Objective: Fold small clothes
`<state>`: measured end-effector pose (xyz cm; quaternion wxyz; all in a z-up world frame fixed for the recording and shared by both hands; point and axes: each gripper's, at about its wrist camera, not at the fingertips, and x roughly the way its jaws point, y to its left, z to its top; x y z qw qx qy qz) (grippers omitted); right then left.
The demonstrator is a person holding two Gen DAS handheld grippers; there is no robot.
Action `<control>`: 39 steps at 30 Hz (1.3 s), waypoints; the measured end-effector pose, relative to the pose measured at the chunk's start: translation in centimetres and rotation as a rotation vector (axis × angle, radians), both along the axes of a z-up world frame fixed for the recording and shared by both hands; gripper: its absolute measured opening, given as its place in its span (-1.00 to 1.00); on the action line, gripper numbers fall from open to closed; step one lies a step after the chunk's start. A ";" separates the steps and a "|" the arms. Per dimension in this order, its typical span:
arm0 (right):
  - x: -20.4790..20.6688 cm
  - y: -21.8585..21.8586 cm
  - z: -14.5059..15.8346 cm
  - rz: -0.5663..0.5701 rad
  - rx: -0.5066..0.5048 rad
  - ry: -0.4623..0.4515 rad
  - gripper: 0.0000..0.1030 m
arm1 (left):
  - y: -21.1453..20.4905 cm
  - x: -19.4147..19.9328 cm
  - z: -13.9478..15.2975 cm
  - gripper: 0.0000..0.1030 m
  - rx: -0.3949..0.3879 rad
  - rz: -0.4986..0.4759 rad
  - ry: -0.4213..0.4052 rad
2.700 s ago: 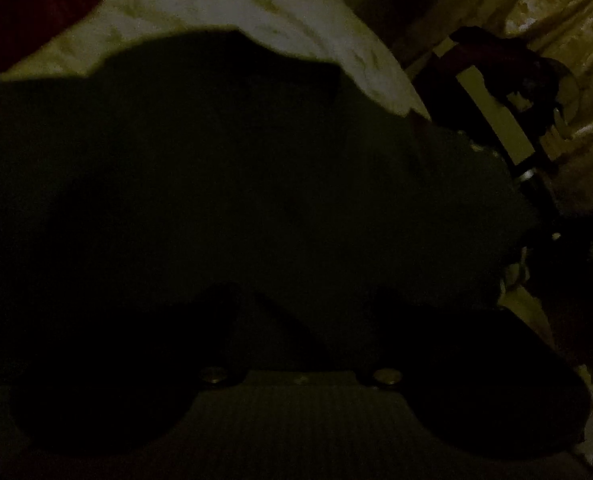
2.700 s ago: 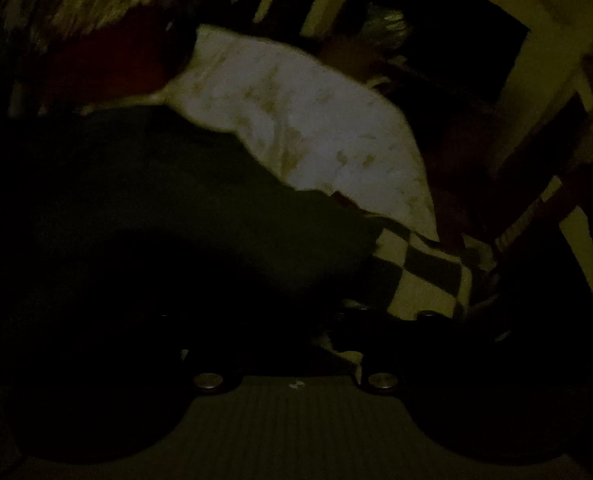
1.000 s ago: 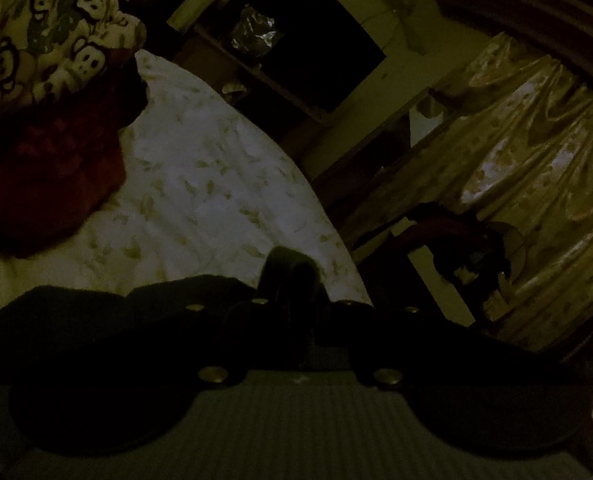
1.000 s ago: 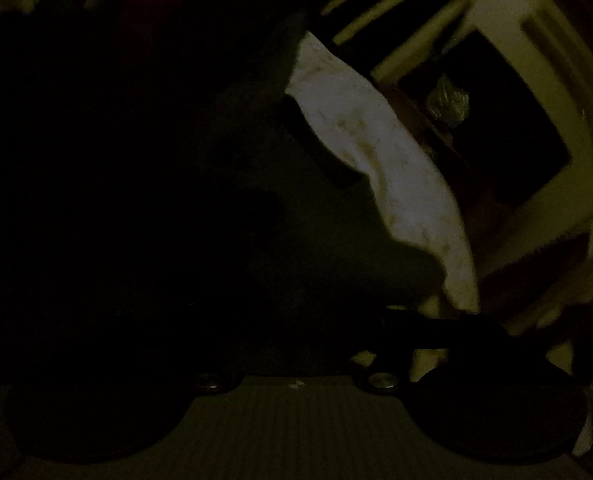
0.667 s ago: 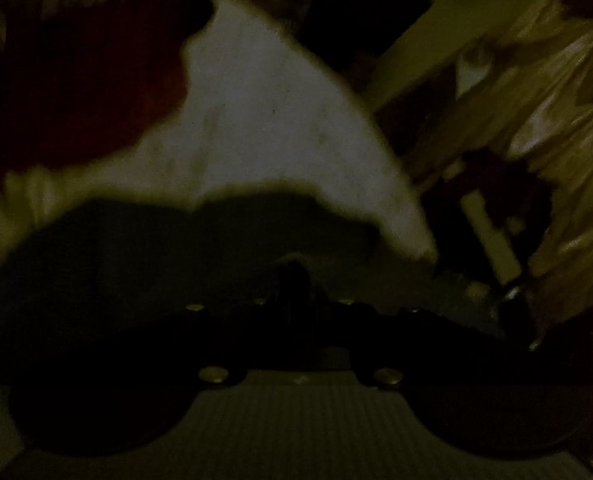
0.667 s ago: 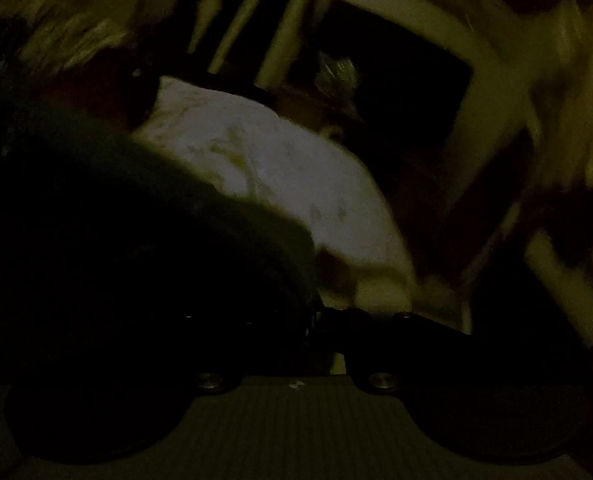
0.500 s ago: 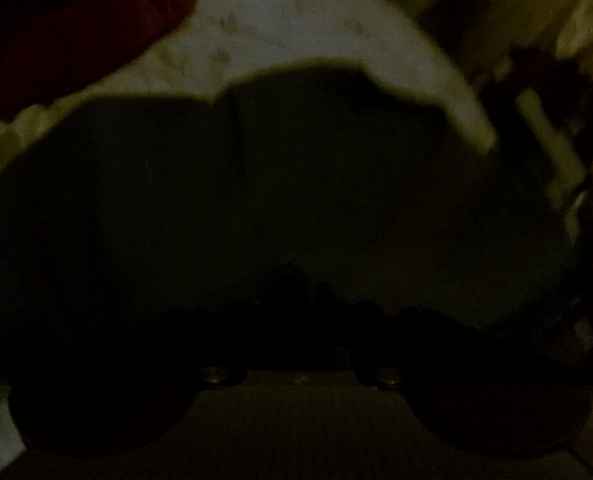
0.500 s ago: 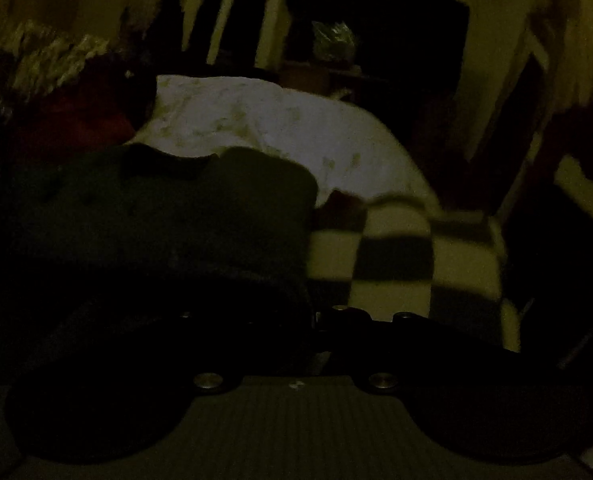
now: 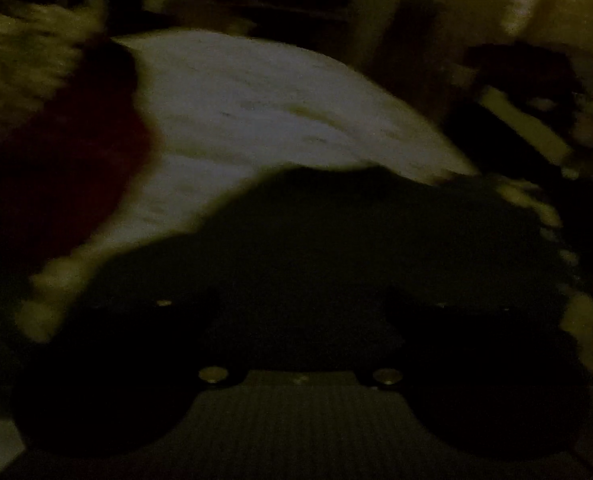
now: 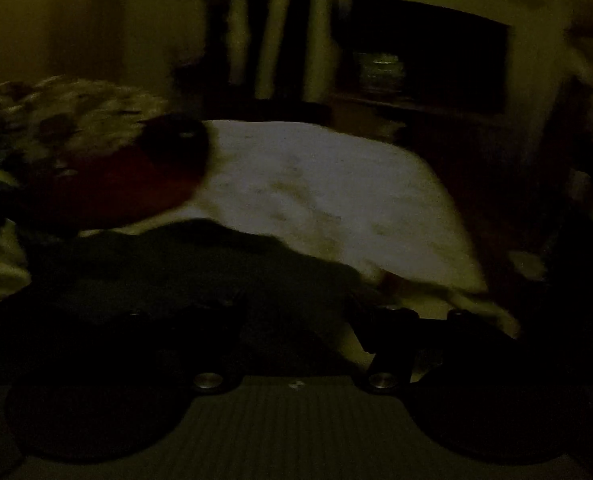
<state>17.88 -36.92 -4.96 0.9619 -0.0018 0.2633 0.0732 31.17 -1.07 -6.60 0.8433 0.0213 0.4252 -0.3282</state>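
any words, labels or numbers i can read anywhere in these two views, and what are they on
None: both views are dark and blurred, and no text can be read.
The patterned fabric shows only smeared blotches, no letters.
The pale bedsheet, the dark garment and the shiny object on the shelf carry no readable text.

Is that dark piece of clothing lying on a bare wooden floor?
No, the dark garment lies on a pale printed bedsheet, which shows around it beside a red cushion.

A dim room: a pale bedsheet, dark shelving behind, a patterned pillow at left
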 end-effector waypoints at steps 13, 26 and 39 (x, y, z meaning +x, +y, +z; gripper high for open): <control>15.4 -0.3 -9.2 -0.147 -0.236 0.247 -1.00 | -2.1 0.3 -10.6 0.36 0.112 -0.032 0.187; 8.2 4.5 -3.3 0.104 -0.048 0.115 0.68 | -3.6 -1.8 -10.6 0.73 0.200 -0.104 0.116; 6.2 8.3 -2.7 0.133 -0.116 0.156 0.93 | -1.4 -4.8 -2.2 0.91 0.188 -0.033 -0.021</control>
